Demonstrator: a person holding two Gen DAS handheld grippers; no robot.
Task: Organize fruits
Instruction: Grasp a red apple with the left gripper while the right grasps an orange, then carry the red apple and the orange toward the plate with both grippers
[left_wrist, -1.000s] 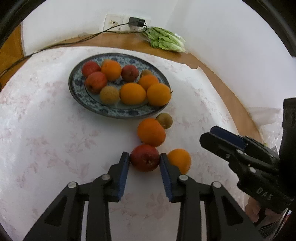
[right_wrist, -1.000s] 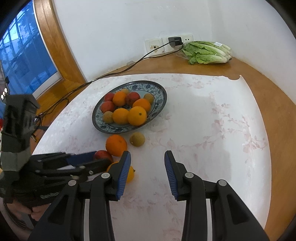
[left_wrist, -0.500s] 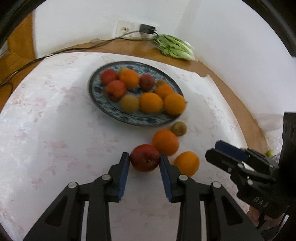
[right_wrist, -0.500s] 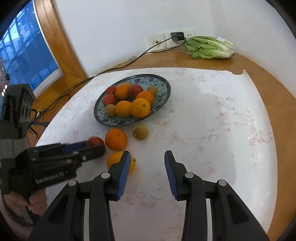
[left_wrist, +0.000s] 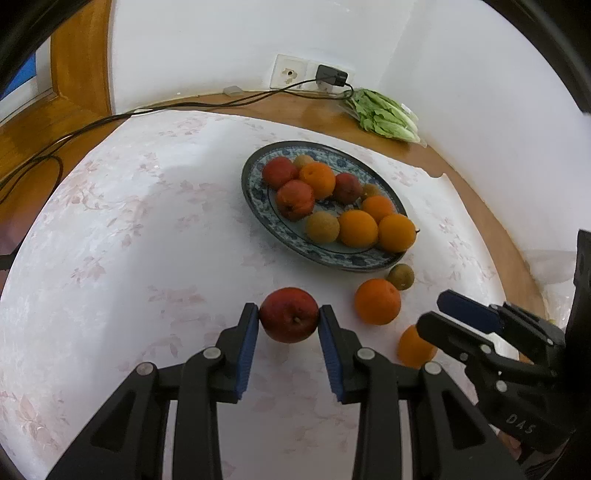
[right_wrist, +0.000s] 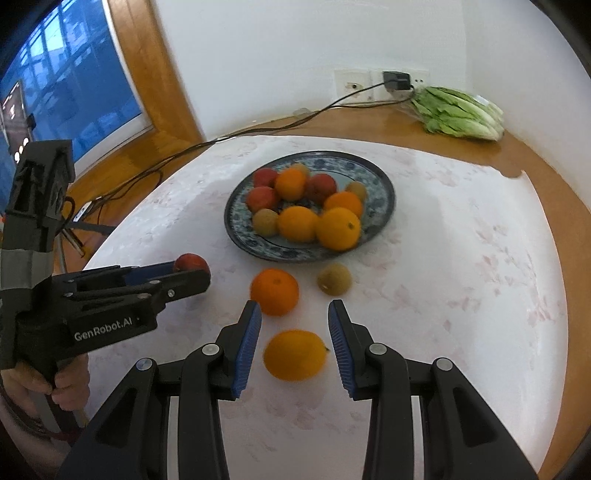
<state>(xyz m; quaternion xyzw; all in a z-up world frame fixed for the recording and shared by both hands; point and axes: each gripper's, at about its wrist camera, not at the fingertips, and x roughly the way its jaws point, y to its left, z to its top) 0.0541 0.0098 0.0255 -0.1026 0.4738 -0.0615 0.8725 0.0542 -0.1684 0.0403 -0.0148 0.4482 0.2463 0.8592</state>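
My left gripper (left_wrist: 289, 320) is shut on a red apple (left_wrist: 289, 319) and holds it above the tablecloth, left of the loose fruit; the apple also shows in the right wrist view (right_wrist: 191, 263). A blue patterned plate (left_wrist: 258, 199) holds several apples, oranges and small brownish fruits. On the cloth in front of it lie an orange (right_wrist: 274, 291), a small brownish fruit (right_wrist: 334, 278) and a yellow-orange citrus (right_wrist: 295, 355). My right gripper (right_wrist: 294, 321) is open, its fingers on either side of the citrus, slightly above it.
A bag of lettuce (right_wrist: 458, 112) lies at the back right by a wall socket with a charger (right_wrist: 396, 78). Black cables (left_wrist: 59, 140) run along the wooden table edge at the left. A window (right_wrist: 62, 85) is at the far left.
My left gripper has lifted the red apple off the cloth and carried it left, away from the loose oranges. My right gripper has moved forward over the yellow-orange citrus.
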